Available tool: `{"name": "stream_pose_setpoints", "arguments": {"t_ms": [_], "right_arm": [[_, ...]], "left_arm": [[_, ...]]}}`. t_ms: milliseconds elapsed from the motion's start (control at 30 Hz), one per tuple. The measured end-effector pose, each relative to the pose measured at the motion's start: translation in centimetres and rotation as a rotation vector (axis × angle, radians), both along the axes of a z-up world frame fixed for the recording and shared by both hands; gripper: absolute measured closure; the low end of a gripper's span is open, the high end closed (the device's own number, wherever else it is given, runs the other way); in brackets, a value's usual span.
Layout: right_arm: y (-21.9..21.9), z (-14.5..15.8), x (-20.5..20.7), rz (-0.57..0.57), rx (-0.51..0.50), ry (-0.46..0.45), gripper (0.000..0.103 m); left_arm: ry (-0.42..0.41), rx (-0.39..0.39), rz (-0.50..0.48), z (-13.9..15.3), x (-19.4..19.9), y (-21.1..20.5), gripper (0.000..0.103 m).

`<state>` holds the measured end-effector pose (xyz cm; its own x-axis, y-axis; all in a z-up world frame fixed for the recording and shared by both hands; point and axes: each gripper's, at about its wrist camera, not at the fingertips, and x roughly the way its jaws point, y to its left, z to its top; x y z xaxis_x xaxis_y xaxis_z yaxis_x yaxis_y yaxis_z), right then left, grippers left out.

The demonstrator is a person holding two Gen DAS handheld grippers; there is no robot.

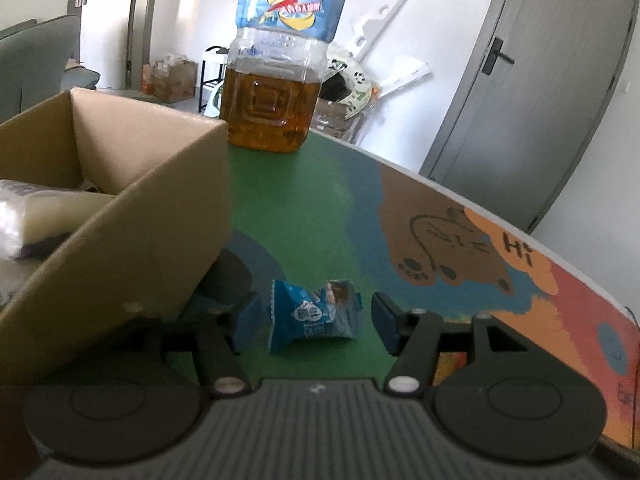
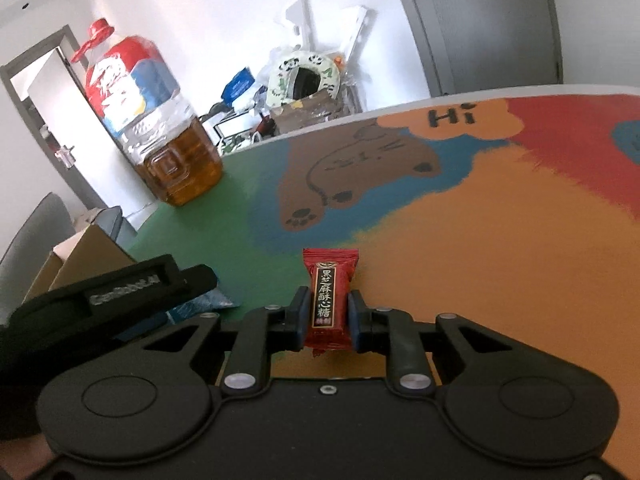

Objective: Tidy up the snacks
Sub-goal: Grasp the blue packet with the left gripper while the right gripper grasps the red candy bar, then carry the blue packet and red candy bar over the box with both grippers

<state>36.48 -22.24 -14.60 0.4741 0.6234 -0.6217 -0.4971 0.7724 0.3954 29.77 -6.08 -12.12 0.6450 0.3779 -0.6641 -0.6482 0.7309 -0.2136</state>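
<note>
A blue wrapped candy point(image 1: 314, 314) lies on the green part of the painted table, between the spread fingers of my left gripper point(image 1: 314, 322); the pads stand apart from it on both sides. Just left of that gripper rises a cardboard box point(image 1: 120, 216) holding a pale snack packet point(image 1: 36, 216). My right gripper point(image 2: 329, 316) is shut on a red wrapped candy point(image 2: 328, 300) with gold lettering, held upright over the orange part of the table. In the right wrist view the left gripper point(image 2: 100, 300) shows at the left, near the box point(image 2: 80, 256).
A large oil bottle point(image 1: 276, 76) with a red and blue label stands at the table's far edge; it appears again as the oil bottle point(image 2: 160, 136). The painted table point(image 2: 500, 240) ends in a white rim. Boxes and clutter point(image 2: 304, 92) sit beyond, by a grey door point(image 1: 552, 92).
</note>
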Motion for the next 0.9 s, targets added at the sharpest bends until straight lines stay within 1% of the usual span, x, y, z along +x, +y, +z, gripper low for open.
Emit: {"name": "stream_pose_setpoints", "arguments": {"t_ms": [133,200,300,333,400,433,467,600,700,767,900], "right_arm": [[-0.7,0.2,0.1,-0.017,-0.008,-0.015,0.082],[-1.0,0.3,0.1,-0.031,-0.019,-0.029,0.082],[-1.5,0.5,0.3,-0.038,-0.009,-0.030,0.082],[-1.5,0.4,0.4,-0.041,-0.012,-0.030,0.082],[-1.4,0.3,0.3,-0.043,-0.015,-0.027,0.082],[-1.3,0.3,0.3,-0.040,-0.018,-0.029,0.082],[-1.2,0.4,0.2,-0.038,-0.022,-0.033,0.082],[-1.1,0.7,-0.1,-0.042,-0.043,-0.052,0.082],[-1.1,1.0,-0.3,-0.045,-0.051,-0.062,0.082],[-1.2,1.4,-0.5,-0.046,-0.036,-0.070,0.082],[-1.2,1.6,-1.4,-0.058,-0.015,-0.067,0.082]], "left_arm": [[0.054,0.008,0.013,-0.5,1.1,0.0,0.041],[0.052,0.015,0.020,-0.7,1.2,-0.1,0.041],[0.050,0.041,0.015,-1.1,1.2,-0.4,0.043],[0.046,0.043,0.013,-1.1,1.1,-0.4,0.045],[0.041,0.042,-0.015,-1.0,1.1,-0.5,0.060],[0.037,0.034,-0.033,-0.9,1.0,-0.5,0.063],[0.034,0.029,-0.043,-0.9,0.9,-0.5,0.070],[0.017,0.023,-0.069,-0.3,0.0,-0.6,0.077],[0.006,0.015,-0.098,0.4,-1.1,-0.8,0.078],[-0.004,0.022,-0.121,0.8,-1.9,-1.0,0.078],[-0.007,0.006,-0.139,1.1,-3.2,-0.8,0.078]]}}
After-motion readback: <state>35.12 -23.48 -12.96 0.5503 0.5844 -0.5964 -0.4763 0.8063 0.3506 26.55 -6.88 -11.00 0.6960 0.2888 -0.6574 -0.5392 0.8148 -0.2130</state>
